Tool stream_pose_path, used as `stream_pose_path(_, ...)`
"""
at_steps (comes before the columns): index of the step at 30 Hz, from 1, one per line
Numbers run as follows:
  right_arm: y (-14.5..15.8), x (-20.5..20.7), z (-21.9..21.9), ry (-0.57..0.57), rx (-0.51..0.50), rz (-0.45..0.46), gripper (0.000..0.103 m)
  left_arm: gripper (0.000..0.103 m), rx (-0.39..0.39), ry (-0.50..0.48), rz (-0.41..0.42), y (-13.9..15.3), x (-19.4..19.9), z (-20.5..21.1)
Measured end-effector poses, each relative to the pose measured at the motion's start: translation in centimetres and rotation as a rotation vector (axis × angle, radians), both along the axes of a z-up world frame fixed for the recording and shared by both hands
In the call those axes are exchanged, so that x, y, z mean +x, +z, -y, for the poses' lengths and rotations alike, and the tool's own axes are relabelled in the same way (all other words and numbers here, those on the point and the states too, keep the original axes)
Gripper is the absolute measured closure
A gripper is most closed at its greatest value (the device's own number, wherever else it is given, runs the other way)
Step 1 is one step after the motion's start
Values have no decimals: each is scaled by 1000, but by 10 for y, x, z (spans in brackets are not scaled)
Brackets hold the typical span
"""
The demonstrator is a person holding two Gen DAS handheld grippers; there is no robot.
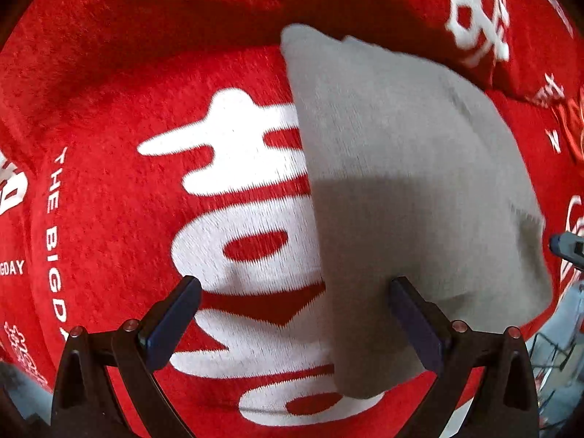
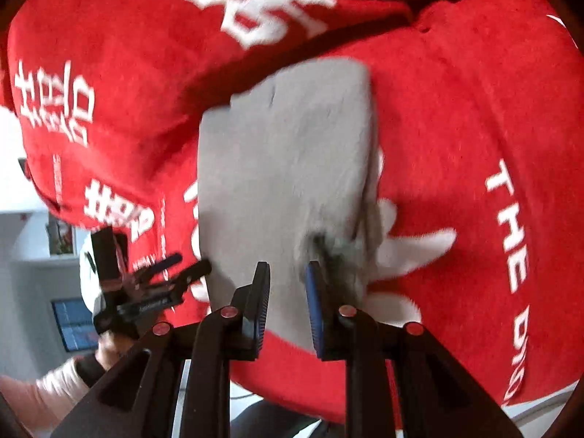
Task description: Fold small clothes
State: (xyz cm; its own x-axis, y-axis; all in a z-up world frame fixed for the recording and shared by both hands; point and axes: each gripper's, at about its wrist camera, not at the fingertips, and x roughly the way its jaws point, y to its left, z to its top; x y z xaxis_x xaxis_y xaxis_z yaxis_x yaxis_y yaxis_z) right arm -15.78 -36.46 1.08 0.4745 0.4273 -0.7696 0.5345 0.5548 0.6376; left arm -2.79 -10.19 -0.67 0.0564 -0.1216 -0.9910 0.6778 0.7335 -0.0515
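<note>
A small grey cloth (image 1: pixel 401 168) lies folded on a red plush blanket (image 1: pixel 109 116). My left gripper (image 1: pixel 294 292) points straight down with its jaws wide open. One finger is over the cloth's near end and the other over the white print, and nothing is gripped. In the right wrist view the same grey cloth (image 2: pixel 284 168) lies just ahead of my right gripper (image 2: pixel 288 284). Its jaws stand a narrow gap apart, and the pads do not press on the cloth seen between them. A bunched corner (image 2: pixel 339 255) sits beside the right fingertip. The left gripper (image 2: pixel 175 270) shows at the left, held by a hand.
The red blanket (image 2: pixel 456 116) bears large white characters and "THE BIG DAY" lettering, with a raised fold (image 2: pixel 328 22) behind the cloth. Its edge drops off at the left of the right wrist view, beside a shelf and a blue screen (image 2: pixel 73 325). A wire rack (image 1: pixel 551 357) stands at lower right.
</note>
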Motion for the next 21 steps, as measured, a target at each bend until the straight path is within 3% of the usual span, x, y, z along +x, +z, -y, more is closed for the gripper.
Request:
stream_pose_path(4, -20, 0, -15, 21, -75, -119, 85, 0, 12, -39, 1, -13, -9, -5)
stream_pose_path(7, -49, -9, -14, -42, -28, -196, 96, 0, 4, -29, -16, -15, -11, -11)
stream_pose_path(9, -57, -17, -11, -107, 9, -195, 101, 0, 1, -20, -22, -16, -12, -14)
stream_pose_path(11, -55, -21, -13, -133, 12, -203, 101, 0, 1, -23, -21, -17, -13, -17)
stream_pose_path(16, -46, -19, -27, -66, -93, -286, 97, 0, 2, -10, -25, -18, -6, -22)
stream_pose_path(21, -34, -40, -14, -185, -51, -261, 97, 0, 15, -10, -3, -16, -8, -23)
